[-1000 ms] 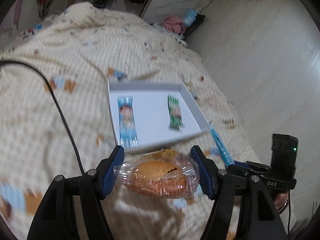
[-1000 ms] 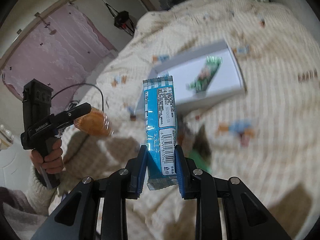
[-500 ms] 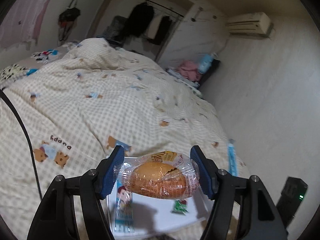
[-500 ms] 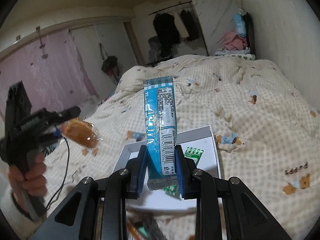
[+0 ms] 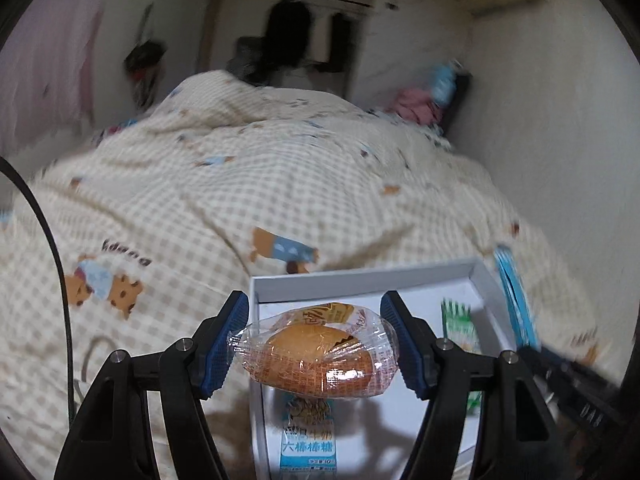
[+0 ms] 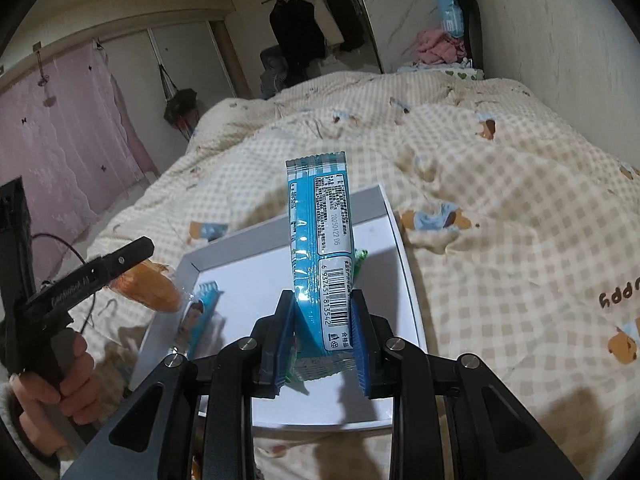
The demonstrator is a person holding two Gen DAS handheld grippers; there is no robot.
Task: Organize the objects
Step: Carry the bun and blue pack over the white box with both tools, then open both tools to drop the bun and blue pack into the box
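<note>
Compared with a second ago, both views now look across the bed [image 6: 500,168] toward the far wall, and the white tray [image 6: 408,264] sits low in each frame, close under the grippers; half a second ago only its near part showed below the left gripper.

The left gripper [image 5: 314,346] stands fairly wide and is clamped on a wrapped bun [image 5: 316,354], its blue pads pressing the clear wrapper's two ends. The bun hangs over the tray's near left part, above a blue-and-white candy packet [image 5: 306,436] lying inside; that packet's Chinese print is only partly legible. A green packet [image 5: 460,324] lies toward the tray's right side.

The right gripper [image 6: 322,334] is narrowly closed on a blue snack packet [image 6: 320,240], held upright over the tray. Its back shows a barcode, the date "20250422 D6" and the digits "6937451813542". The quilt carries the word "puppy", seen upside down.
</note>
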